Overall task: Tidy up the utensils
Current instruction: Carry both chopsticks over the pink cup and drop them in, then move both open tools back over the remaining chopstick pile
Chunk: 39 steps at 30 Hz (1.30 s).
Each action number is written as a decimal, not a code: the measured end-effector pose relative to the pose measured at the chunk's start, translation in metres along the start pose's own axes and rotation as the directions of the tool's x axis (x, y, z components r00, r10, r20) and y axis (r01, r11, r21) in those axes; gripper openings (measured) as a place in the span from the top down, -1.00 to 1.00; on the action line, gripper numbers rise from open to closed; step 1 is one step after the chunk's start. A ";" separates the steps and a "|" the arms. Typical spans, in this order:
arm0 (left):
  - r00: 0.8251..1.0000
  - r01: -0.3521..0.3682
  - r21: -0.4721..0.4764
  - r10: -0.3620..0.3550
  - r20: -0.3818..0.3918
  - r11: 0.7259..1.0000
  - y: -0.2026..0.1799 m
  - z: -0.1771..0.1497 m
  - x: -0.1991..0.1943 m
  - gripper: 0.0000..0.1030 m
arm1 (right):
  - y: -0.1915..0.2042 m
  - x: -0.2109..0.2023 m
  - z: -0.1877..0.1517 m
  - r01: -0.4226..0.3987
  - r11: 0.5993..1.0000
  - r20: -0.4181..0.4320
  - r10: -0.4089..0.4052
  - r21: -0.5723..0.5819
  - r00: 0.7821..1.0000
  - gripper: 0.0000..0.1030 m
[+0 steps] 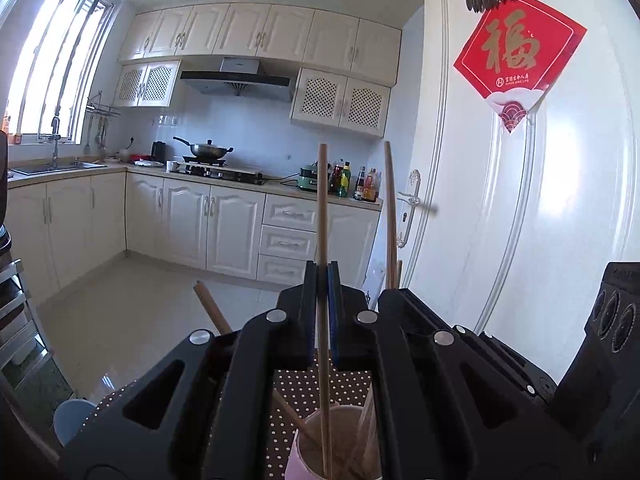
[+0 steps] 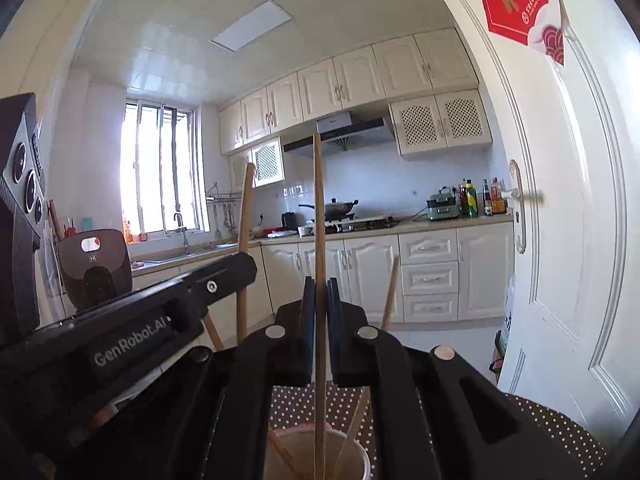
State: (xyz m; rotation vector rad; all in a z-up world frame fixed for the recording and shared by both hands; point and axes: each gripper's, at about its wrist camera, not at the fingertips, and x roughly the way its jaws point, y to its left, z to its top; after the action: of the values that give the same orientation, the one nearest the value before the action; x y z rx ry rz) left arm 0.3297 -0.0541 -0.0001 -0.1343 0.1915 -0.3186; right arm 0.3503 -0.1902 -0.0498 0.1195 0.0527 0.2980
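Chopstick [image 1: 322,208] clamped in left hand-held gripper [image 1: 322,280] | right hand-held gripper [image 2: 319,292] clamps chopstick too | cup [image 2: 320,456] below

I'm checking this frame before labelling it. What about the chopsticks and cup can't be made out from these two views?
- Cup: left wrist view, its lower body is cut off by the bottom edge and flanked by the left tool.
- Chopstick tips inside the cup: both views, hidden by the cup wall.
- Chopstick count: right wrist view, the right tool covers several shafts.
- Polka-dot cloth: mostly under the tools.
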 end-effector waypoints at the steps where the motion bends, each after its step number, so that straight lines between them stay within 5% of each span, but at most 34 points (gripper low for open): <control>1: 1.000 0.000 0.000 0.000 -0.005 1.000 0.000 -0.001 0.000 0.89 | -0.002 -0.001 -0.002 0.002 1.000 -0.006 -0.002 0.005 1.000 0.91; 26: 0.992 -0.055 0.036 0.059 -0.108 0.998 -0.015 -0.011 -0.043 0.87 | -0.003 -0.039 -0.012 -0.038 0.997 -0.190 0.050 0.065 0.981 0.81; 31: 0.988 -0.094 0.046 0.099 -0.123 0.995 -0.016 -0.010 -0.058 0.87 | 0.005 -0.058 -0.006 -0.044 0.997 -0.188 0.056 0.065 0.981 0.23; 39: 0.973 -0.158 0.051 0.165 -0.163 0.986 -0.014 -0.016 -0.093 0.83 | 0.023 -0.092 -0.002 -0.051 0.998 -0.192 0.054 0.019 0.980 -0.13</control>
State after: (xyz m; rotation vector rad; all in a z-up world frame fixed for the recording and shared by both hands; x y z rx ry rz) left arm 0.2361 -0.0385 0.0021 -0.0537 0.3605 -0.1707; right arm 0.2561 -0.1953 -0.0455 0.1054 0.2443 0.3617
